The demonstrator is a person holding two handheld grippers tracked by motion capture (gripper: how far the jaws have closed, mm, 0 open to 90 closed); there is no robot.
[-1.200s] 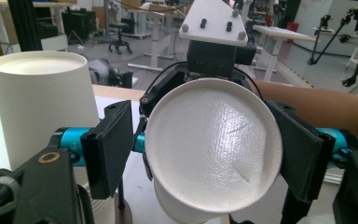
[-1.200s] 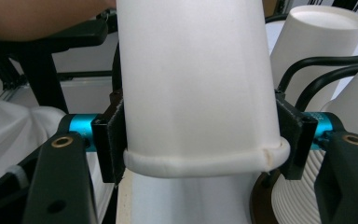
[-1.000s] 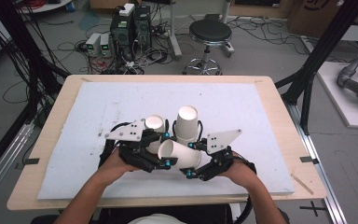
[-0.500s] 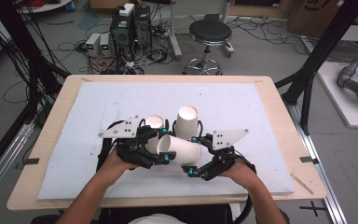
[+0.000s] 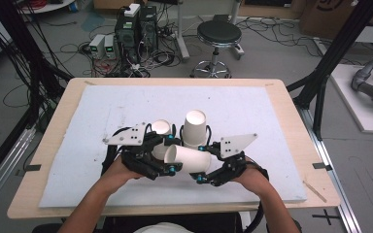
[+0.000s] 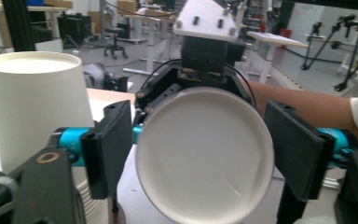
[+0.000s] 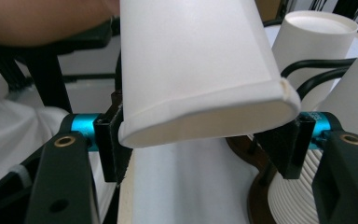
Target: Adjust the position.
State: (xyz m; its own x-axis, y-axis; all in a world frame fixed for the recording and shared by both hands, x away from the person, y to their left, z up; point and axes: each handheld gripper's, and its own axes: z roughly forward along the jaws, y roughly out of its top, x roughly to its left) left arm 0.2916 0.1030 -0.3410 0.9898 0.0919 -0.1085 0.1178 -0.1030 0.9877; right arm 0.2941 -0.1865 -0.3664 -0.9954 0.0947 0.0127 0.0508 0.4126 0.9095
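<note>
A white paper cup (image 5: 189,158) lies on its side above the table, between both grippers. My right gripper (image 5: 201,162) is shut on its narrow base end; in the right gripper view (image 7: 200,140) the cup (image 7: 191,60) runs away from me between the pads. My left gripper (image 5: 170,154) faces it. In the left gripper view (image 6: 200,149) the jaws flank the cup's round mouth (image 6: 205,154) without pressing it out of shape. Two more white cups stand upside down just beyond, one to the left (image 5: 161,127) and one to the right (image 5: 194,127).
The white board (image 5: 272,111) covers most of the wooden table (image 5: 291,97). The upside-down cups sit close behind the grippers, one beside my left jaw (image 6: 32,107) and one past my right jaw (image 7: 317,37). A stool (image 5: 218,36) and computers (image 5: 133,29) stand beyond the table.
Very little. The held cup lies slightly flatter than a second ago, and both hands have shifted only a touch. The two upside-down cups have not moved.
</note>
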